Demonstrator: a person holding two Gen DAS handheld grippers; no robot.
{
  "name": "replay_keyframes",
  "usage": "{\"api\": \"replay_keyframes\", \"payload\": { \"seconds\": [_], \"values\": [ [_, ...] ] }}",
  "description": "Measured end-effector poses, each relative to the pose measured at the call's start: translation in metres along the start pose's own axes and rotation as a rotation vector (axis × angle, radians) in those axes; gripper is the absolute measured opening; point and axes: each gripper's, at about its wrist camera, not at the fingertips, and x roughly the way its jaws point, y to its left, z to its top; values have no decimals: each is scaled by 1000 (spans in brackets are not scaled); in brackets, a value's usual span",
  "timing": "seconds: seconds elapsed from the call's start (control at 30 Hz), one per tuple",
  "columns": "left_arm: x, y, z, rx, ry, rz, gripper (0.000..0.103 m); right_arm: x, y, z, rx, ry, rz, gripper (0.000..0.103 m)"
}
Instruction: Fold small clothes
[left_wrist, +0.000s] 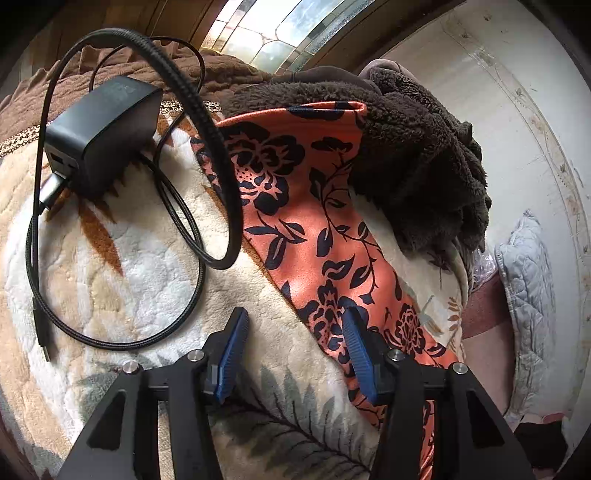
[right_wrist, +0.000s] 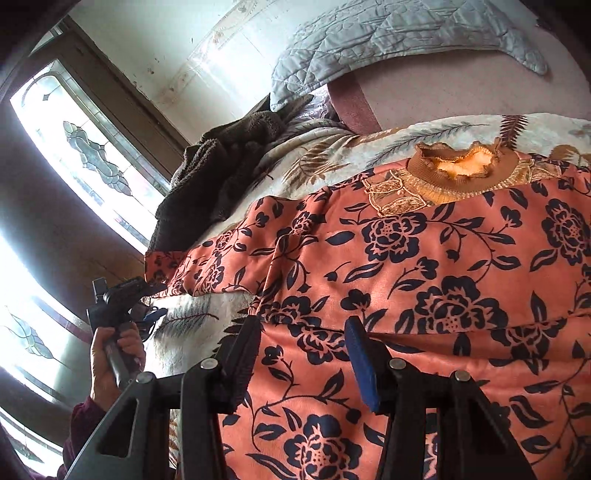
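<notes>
An orange garment with a dark floral print (right_wrist: 424, 266) lies spread on a cream leaf-patterned blanket (right_wrist: 192, 321); its brown knit collar (right_wrist: 458, 173) is at the far side. One sleeve (left_wrist: 306, 206) stretches out in the left wrist view. My left gripper (left_wrist: 295, 321) is open, low over the sleeve's near edge, its right finger over the fabric. It also shows in the right wrist view (right_wrist: 147, 317), held by a hand. My right gripper (right_wrist: 303, 328) is open just above the garment's body, holding nothing.
A black charger (left_wrist: 99, 140) with a looped black cable (left_wrist: 218, 155) lies on the blanket (left_wrist: 147, 273) left of the sleeve. A dark brown fleece (left_wrist: 421, 162) covers the sleeve's far end. A grey quilted pillow (right_wrist: 388, 40) and window (right_wrist: 74, 147) lie beyond.
</notes>
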Motion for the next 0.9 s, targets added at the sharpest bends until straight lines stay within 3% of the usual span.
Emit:
{"api": "replay_keyframes", "payload": {
  "seconds": [0.37,0.47,0.5,0.53,0.57,0.63,0.73,0.9],
  "values": [
    [27,-1,20,-72,-10,-93,56,-34,-34,-6,27,-23,-27,51],
    [35,-8,24,-69,-23,-102,52,-48,-43,-8,25,-41,-27,51],
    [39,-10,26,-72,-22,-102,37,-54,-46,-8,21,-52,-27,51],
    [44,-12,27,-74,-12,-94,14,-59,-48,-8,15,-60,-24,51],
    [47,-13,27,-78,-6,-79,9,-64,-51,-7,8,-68,-22,51],
    [42,-20,24,-63,-40,-52,9,-73,-55,-7,-7,-94,-38,51],
    [20,-65,11,81,-111,-30,8,-86,-67,-5,2,-150,-52,51],
    [-14,-173,-58,416,-110,-130,8,-99,-93,-1,73,-210,-62,51]
  ]
}}
